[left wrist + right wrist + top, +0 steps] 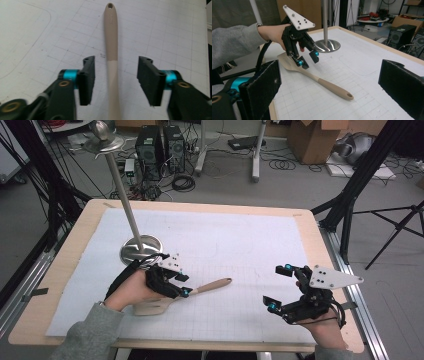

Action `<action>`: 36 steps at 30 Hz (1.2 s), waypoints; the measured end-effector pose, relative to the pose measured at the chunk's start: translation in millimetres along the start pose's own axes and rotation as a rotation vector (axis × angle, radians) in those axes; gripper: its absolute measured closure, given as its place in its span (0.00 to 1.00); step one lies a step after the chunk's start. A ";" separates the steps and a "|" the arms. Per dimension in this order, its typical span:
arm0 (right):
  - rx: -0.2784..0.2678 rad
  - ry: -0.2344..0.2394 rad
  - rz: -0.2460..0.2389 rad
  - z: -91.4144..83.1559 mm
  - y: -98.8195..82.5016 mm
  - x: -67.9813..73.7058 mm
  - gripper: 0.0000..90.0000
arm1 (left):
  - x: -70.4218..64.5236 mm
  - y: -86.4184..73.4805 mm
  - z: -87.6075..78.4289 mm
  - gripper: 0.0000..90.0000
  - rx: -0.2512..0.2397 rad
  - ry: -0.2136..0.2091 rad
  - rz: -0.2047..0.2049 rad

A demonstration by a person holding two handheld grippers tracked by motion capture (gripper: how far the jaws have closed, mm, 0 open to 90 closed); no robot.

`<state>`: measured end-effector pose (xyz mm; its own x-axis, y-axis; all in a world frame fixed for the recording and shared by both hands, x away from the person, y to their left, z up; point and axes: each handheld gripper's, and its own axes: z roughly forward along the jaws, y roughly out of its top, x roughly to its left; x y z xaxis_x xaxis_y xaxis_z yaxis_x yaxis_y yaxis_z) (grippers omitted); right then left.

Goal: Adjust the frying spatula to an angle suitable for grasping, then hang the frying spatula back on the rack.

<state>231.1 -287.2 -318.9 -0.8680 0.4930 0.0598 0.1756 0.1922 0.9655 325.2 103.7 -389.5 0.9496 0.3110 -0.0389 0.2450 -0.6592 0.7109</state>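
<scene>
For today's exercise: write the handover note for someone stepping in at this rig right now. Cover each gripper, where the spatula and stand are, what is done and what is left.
Left gripper: open, jaws standing either side of the spatula's neck, pads clear of it.
Right gripper: open, holding nothing, hovering over the mat's right side.
Spatula: lying flat on the mat, blade towards the person, handle hole pointing away.
Metal stand: upright at the mat's far left, nothing hanging on it.
Done: nothing is on the stand.
Left: probably grip the spatula and lift it; the stand looks like its likely destination.

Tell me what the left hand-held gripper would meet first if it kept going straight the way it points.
Probably the spatula: the left hand-held gripper points down along its handle, open, pads clear of it. Next would come the white mat. Depth is hard to judge.
</scene>
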 end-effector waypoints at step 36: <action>0.012 0.027 0.002 6.3 0.9 -2.8 0.04 | -3.7 -4.6 -9.8 0.10 -0.009 -0.005 0.012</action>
<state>236.6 -283.1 -319.8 -0.8798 0.4703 0.0692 0.1832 0.2012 0.9623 318.7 112.3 -385.8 0.9536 0.2992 -0.0339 0.2315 -0.6566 0.7178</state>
